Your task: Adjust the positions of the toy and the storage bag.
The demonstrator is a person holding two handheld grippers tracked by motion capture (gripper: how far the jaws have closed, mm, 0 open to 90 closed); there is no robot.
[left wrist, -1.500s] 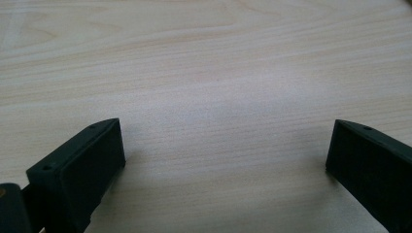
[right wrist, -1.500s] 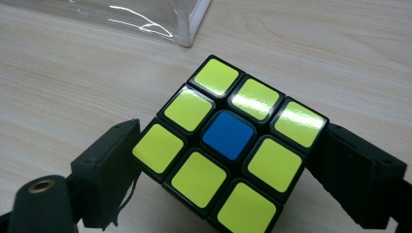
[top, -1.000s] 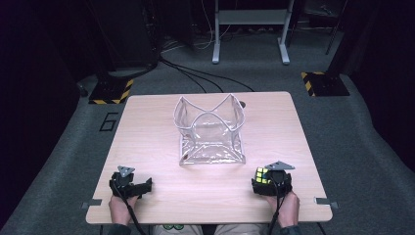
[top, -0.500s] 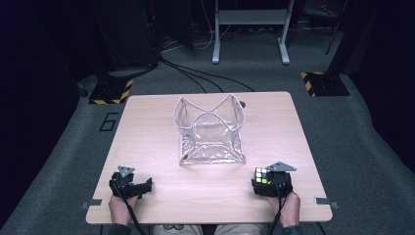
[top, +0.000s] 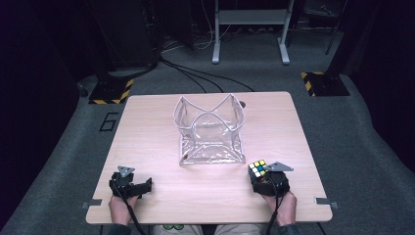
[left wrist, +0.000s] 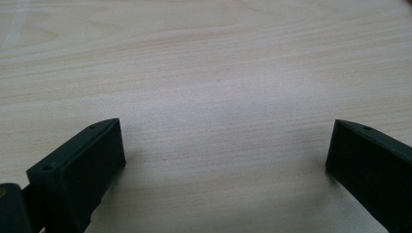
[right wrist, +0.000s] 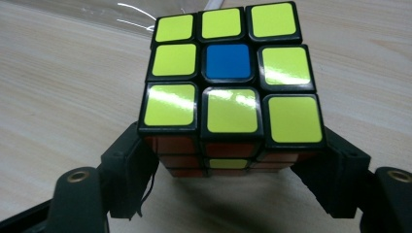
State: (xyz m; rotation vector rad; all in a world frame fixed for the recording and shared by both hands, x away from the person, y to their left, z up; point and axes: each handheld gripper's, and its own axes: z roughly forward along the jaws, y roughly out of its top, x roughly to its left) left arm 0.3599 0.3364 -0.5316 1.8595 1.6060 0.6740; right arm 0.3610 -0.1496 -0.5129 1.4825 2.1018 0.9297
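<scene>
Closing on the cube (right wrist: 228,82), the right hand-held gripper (right wrist: 228,170) has its jaws against the cube's lower sides, just right of the clear bag (top: 209,132), probably its destination; the left hand-held gripper (left wrist: 223,160) rests spread on the bench (top: 161,122), left of it.

- A lab or test room set up for recording, not a home.
- The bare pale wood surface (top: 147,127) stands alone on grey carpet (top: 357,147), its near corners fixed with small metal brackets (top: 323,201).
- A number six (top: 108,121) is marked on the floor beside it.
- Yellow-and-black hazard tape marks the stand bases (top: 111,91) left and right.
- Black cables (top: 195,73) run across the floor toward dark equipment and a grey metal frame (top: 249,29) at the back.
</scene>
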